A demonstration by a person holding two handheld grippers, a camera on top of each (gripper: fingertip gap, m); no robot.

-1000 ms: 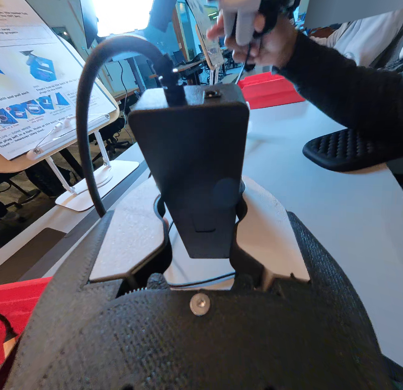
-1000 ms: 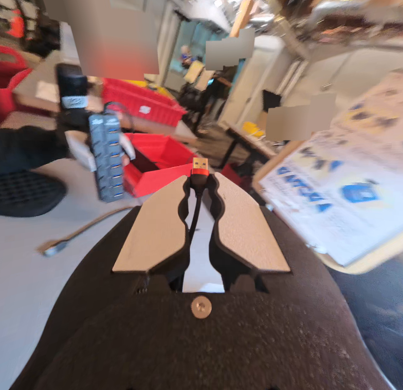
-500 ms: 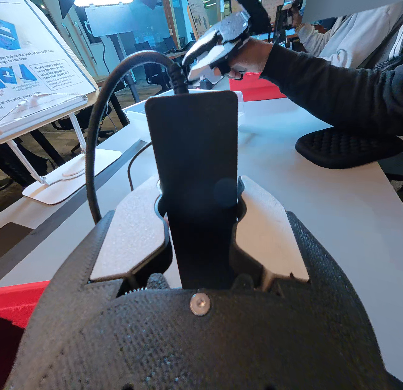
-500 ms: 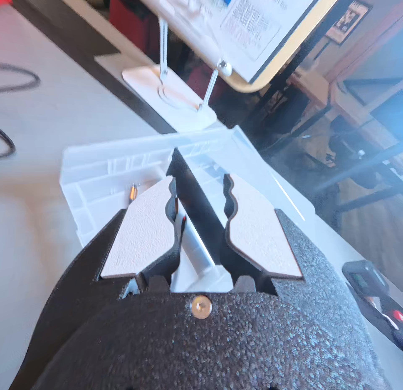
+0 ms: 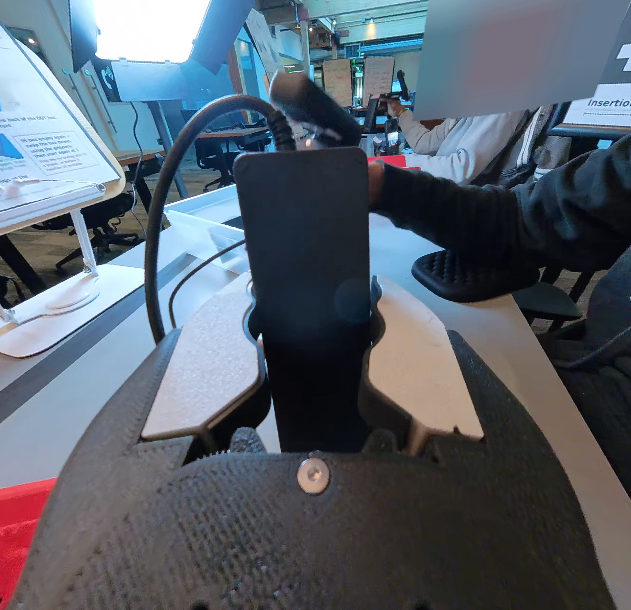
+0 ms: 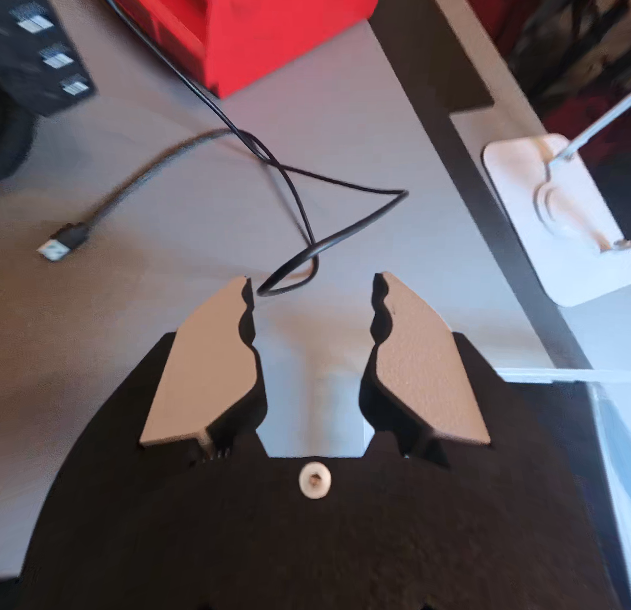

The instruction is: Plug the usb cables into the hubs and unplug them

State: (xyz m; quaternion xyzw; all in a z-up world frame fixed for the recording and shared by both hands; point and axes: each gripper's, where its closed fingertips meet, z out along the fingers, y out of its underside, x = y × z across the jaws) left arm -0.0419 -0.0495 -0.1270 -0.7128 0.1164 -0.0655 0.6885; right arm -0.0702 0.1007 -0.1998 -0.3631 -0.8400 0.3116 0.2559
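My left gripper (image 5: pixel 312 283) is shut on a black USB hub (image 5: pixel 304 238) and holds it upright above the table, plain back towards the camera. The hub's thick black cable (image 5: pixel 152 252) arcs from its top down to the left. In the right wrist view the hub (image 6: pixel 44 47) shows its ports at the top left, and the cable's plug (image 6: pixel 61 243) lies on the table. My right gripper (image 6: pixel 312 278) is open and empty, just above a thin black cable (image 6: pixel 341 232) looped on the table. In the left wrist view it (image 5: pixel 307 112) is mostly hidden behind the hub.
A red bin (image 6: pixel 273 30) stands beyond the loop. A white document stand (image 5: pixel 61 307) and a dark strip (image 6: pixel 478 191) run along the table edge. A clear white tray (image 5: pixel 205 214) sits behind the hub. A sleeved forearm rests on a black pad (image 5: pixel 471 276). Across from one pair of fingers to the other is roughly 15 centimetres.
My right gripper was shut on a red-tipped USB plug, opened over the white tray, and has now swung down over the table, wider open. The left gripper has tilted slightly with the hub.
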